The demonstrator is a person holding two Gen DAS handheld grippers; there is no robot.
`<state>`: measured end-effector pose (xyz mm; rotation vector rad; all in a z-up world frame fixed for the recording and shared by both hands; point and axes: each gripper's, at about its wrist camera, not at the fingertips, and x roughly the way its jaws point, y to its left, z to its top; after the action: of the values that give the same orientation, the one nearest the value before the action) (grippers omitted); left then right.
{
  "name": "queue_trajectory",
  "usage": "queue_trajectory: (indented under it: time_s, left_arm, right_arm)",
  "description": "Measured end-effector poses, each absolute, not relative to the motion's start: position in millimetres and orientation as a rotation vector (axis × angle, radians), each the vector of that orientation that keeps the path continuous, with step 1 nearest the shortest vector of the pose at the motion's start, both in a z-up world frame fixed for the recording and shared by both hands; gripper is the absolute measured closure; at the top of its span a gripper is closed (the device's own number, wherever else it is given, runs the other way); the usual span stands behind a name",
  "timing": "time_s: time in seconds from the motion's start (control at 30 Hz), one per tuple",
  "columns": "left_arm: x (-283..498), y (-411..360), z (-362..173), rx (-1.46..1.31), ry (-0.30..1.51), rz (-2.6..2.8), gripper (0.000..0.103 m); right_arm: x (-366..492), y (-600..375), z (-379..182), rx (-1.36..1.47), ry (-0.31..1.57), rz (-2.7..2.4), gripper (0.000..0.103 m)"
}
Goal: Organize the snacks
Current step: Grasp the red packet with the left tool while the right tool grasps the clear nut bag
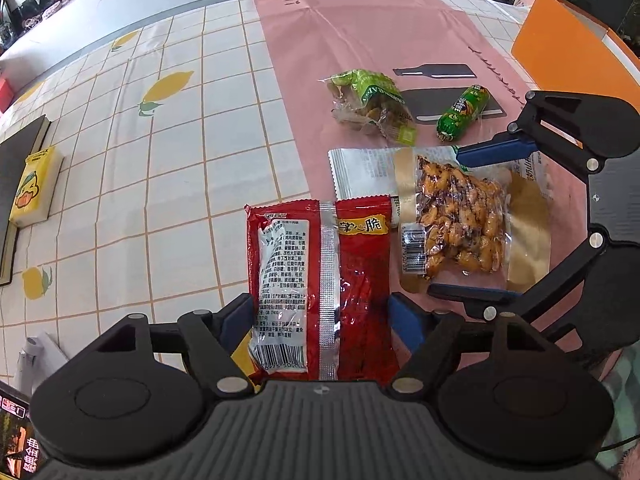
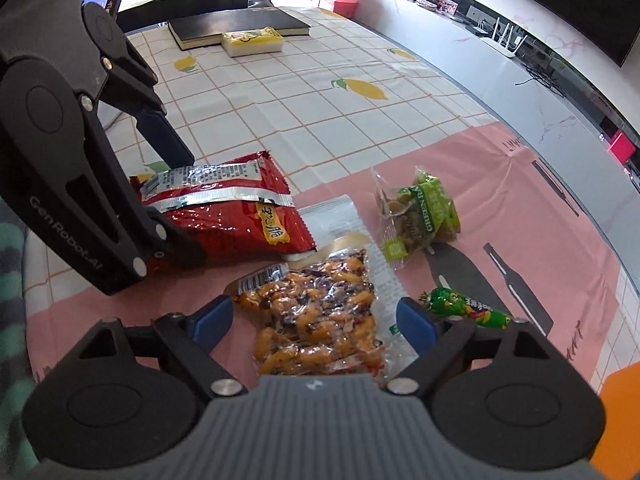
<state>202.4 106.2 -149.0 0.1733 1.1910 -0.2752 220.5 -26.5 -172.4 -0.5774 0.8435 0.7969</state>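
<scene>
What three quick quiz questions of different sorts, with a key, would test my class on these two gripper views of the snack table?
1. True or false: the red snack packet lies between the fingers of the left gripper.
2. Which item sits between the open fingers of the right gripper?
A. green sausage stick
B. clear bag of orange snacks
C. yellow tissue pack
3. Fill in: the snacks lie on a ____ mat.

Key: 1 true; 2 B; 3 pink.
</scene>
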Motion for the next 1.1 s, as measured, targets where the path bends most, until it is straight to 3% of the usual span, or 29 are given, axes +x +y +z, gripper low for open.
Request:
queue_trajectory:
  time_s: [0.2, 0.3, 0.43, 0.57, 0.7, 1.1]
  left_arm:
    - [202.1, 106.4, -151.0, 0.159, 1.174, -0.274, 0.014]
    - [201.9, 105.2, -152.8, 0.153, 1.171, -0.270, 0.013]
    - [199.3, 100.6, -156.9, 0.185, 1.159, -0.260, 0.013]
    - [198.2, 99.7, -157.8, 0.192, 1.150, -0.256, 0.013]
    - [195.7, 101.1, -157.3, 0.179, 1.131, -0.258, 0.025]
    - [177.9, 104.8, -125.7, 0.080, 1.053, -0.228, 0.026]
  right_arm:
    - [215.7, -30.5, -175.9, -0.553, 0.845, 0.802, 0.022]
    - [214.1, -32.9, -174.8, -0.537, 0.837, 0.776, 0.032]
    - [212.0, -33.6, -173.6, -0.522, 0.841, 0.744, 0.036]
    - [210.9, -32.2, -173.1, -0.512, 0.853, 0.713, 0.036]
    - [207.9, -29.5, -173.2, -0.502, 0.861, 0.679, 0.037]
    - [190.6, -44.8, -145.5, -0.385, 0.853, 0.545, 0.037]
